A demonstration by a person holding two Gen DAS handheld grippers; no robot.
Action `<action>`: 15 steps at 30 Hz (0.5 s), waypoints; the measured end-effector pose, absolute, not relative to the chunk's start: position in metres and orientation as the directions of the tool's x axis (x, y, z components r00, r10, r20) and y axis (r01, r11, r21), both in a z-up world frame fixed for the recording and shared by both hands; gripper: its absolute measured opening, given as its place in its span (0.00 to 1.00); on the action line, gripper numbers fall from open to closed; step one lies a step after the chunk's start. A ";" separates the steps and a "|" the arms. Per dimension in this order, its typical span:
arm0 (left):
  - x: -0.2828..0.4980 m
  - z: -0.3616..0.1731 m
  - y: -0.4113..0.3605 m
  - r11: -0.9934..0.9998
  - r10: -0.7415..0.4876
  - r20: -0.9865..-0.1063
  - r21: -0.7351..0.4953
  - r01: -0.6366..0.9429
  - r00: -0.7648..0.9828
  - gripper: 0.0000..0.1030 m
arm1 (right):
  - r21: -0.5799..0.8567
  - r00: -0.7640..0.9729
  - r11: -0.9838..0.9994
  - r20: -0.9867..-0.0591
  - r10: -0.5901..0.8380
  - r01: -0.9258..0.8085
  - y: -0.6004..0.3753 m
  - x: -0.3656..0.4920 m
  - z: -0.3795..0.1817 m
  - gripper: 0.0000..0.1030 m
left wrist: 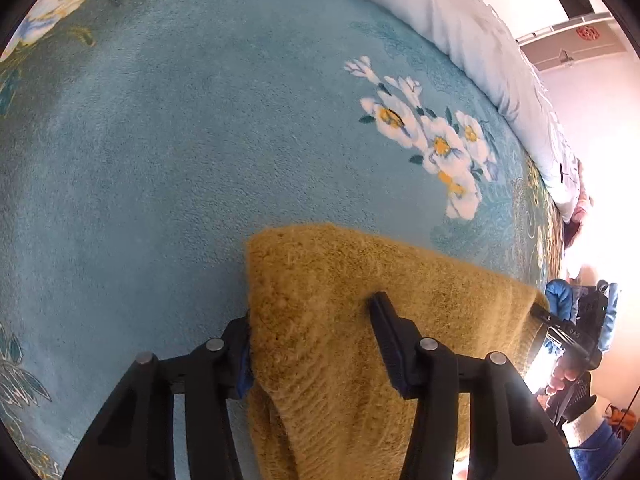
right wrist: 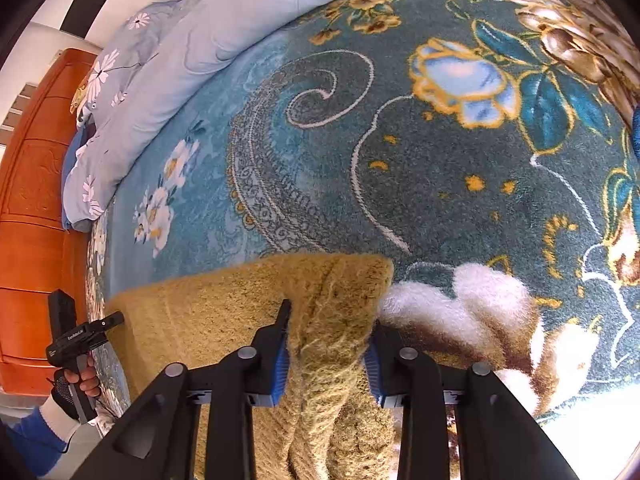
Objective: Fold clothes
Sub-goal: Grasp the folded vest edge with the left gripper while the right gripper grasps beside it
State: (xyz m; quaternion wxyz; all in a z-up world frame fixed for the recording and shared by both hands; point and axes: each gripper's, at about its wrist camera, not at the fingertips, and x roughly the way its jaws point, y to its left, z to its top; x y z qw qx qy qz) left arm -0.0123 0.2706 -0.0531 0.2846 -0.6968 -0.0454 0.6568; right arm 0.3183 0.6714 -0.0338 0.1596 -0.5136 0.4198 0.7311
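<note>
A mustard-yellow fuzzy garment (left wrist: 320,272) hangs stretched between both grippers above the bed. My left gripper (left wrist: 310,314) is shut on a thick fold at its left corner, with the blue pad (left wrist: 244,372) pressed against the cloth's edge. My right gripper (right wrist: 332,316) is shut on a bunched fold of the same garment (right wrist: 200,320) at its right corner. Each view also shows the other tool: the right gripper (left wrist: 568,336) at the cloth's far end, and the left gripper (right wrist: 80,336) in a hand with a blue sleeve.
A teal floral blanket (left wrist: 180,140) covers the bed under the garment. A pale blue quilt (right wrist: 192,48) lies bunched along the far side. An orange wooden headboard (right wrist: 32,200) stands at the left of the right wrist view.
</note>
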 end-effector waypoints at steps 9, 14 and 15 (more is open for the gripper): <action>-0.005 -0.034 0.279 -0.857 0.450 -0.892 -0.447 -0.258 0.051 0.25 | 0.457 -0.464 -0.589 -0.873 -0.153 -0.666 0.668 0.321 -0.013 0.19; -0.023 -0.011 0.292 -0.829 0.490 -0.872 -0.468 -0.306 0.006 0.25 | 0.465 -0.510 -0.622 -0.852 -0.120 -0.630 0.681 0.304 0.011 0.19; -0.032 -0.009 0.301 -0.824 0.493 -0.870 -0.466 -0.322 -0.003 0.25 | 0.463 -0.517 -0.629 -0.849 -0.112 -0.624 0.687 0.297 0.014 0.19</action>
